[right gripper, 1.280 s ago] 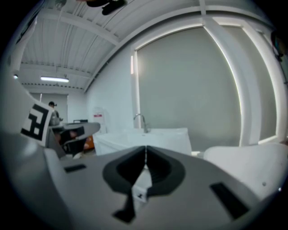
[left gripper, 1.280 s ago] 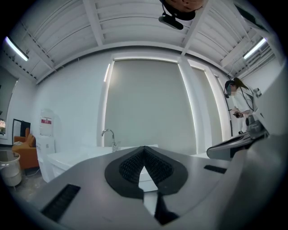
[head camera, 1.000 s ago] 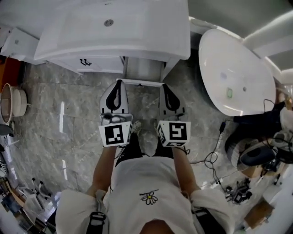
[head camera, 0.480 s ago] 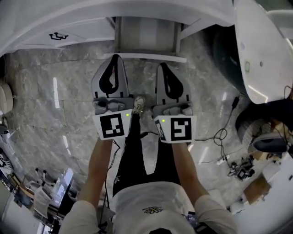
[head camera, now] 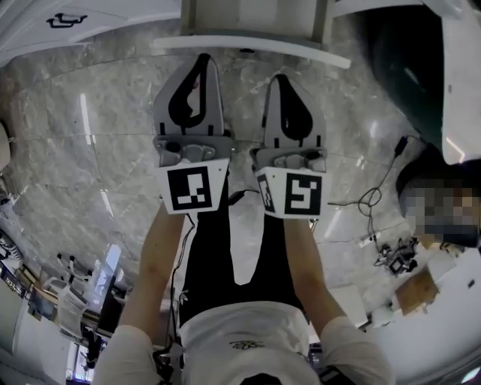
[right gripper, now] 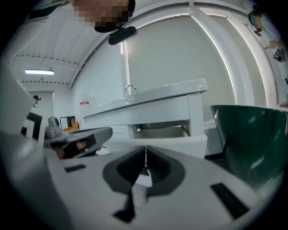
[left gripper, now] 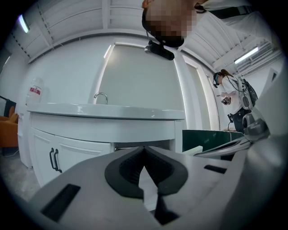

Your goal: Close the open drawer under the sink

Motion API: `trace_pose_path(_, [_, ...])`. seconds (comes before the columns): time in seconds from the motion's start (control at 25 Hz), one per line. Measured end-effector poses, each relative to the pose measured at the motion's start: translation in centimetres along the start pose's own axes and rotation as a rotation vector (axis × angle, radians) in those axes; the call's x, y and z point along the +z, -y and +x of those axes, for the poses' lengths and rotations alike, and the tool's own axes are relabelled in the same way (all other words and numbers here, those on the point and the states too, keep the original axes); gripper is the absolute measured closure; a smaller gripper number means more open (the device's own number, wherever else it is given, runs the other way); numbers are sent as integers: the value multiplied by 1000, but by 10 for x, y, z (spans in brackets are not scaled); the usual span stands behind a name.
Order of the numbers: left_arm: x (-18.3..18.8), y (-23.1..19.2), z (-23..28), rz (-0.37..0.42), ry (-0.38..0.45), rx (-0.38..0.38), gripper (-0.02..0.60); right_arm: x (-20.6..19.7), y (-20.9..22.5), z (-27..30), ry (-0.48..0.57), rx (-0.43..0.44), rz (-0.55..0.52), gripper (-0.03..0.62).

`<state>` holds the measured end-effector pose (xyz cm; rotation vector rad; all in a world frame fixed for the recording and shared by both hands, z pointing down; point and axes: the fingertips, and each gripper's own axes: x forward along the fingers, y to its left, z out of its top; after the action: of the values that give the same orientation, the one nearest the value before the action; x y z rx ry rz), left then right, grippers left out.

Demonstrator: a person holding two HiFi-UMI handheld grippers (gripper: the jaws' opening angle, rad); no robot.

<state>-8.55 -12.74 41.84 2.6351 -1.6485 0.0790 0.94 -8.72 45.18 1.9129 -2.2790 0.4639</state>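
The white drawer (head camera: 255,16) under the sink stands pulled out, its front panel (head camera: 248,43) running across the top of the head view. My left gripper (head camera: 201,60) is shut and empty, with its tips just short of that panel. My right gripper (head camera: 279,78) is beside it, also shut and empty, a little farther back from the panel. In the right gripper view the open drawer (right gripper: 168,131) shows under the counter, its front panel (right gripper: 175,144) just beyond my shut jaws (right gripper: 145,156). In the left gripper view the vanity counter (left gripper: 103,111) rises above my closed tips (left gripper: 144,149).
Cabinet doors with black handles (left gripper: 54,160) are left of the drawer. A dark green bathtub (right gripper: 256,134) with a white rim stands to the right (head camera: 409,71). Cables (head camera: 370,200) trail over the grey marble floor (head camera: 90,150). The person's legs are below the grippers.
Both grippers have sunk together toward the floor and the head view has dropped with them. The sink top has left that view and the drawer front now lies at its upper edge.
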Motion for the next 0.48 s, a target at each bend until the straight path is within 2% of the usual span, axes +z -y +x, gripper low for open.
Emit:
trace_pose_path(0.24, [-14,-11,1,-18,-33,20,561,-24,6,3,-40,-34,-2,563])
trace_pose_path(0.48, [-20,-19,0,-12,-45,28,561,-41,3,12,-86,-33,-2,563])
